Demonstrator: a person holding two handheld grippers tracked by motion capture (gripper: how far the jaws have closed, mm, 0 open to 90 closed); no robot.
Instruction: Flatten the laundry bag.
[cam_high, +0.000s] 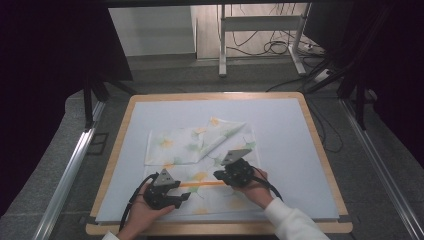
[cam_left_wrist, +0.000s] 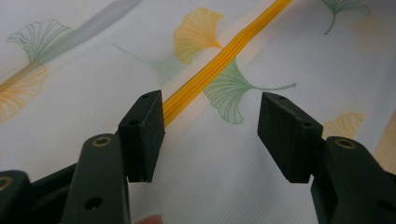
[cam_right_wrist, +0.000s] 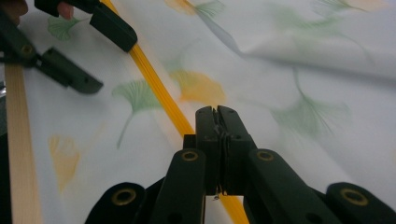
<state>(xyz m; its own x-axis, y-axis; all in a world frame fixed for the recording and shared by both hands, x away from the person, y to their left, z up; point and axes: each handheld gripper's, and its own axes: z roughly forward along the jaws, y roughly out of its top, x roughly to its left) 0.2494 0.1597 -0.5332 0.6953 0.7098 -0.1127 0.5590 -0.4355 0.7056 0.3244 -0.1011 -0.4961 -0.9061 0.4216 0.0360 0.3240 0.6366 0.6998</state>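
Note:
A white cloth (cam_high: 200, 140) printed with green and yellow ginkgo leaves lies partly folded on the table, an orange stripe (cam_high: 202, 184) running across its near part. My left gripper (cam_high: 183, 196) stands open at the stripe's left end. In the left gripper view its jaws (cam_left_wrist: 210, 135) straddle the cloth (cam_left_wrist: 233, 177), the left pad beside the stripe (cam_left_wrist: 210, 70). My right gripper (cam_high: 218, 175) sits at the stripe's right end. Its jaws (cam_right_wrist: 217, 114) are shut, pinching the cloth (cam_right_wrist: 280, 84) at the stripe (cam_right_wrist: 159, 88). The left gripper (cam_right_wrist: 105, 58) shows farther along the stripe.
The cloth rests on a pale blue mat (cam_high: 290, 150) framed by a wooden table edge (cam_high: 320, 150). Beyond the table stand metal legs (cam_high: 222, 45) and floor cables (cam_high: 275, 47). Metal rails (cam_high: 70, 170) run along both sides.

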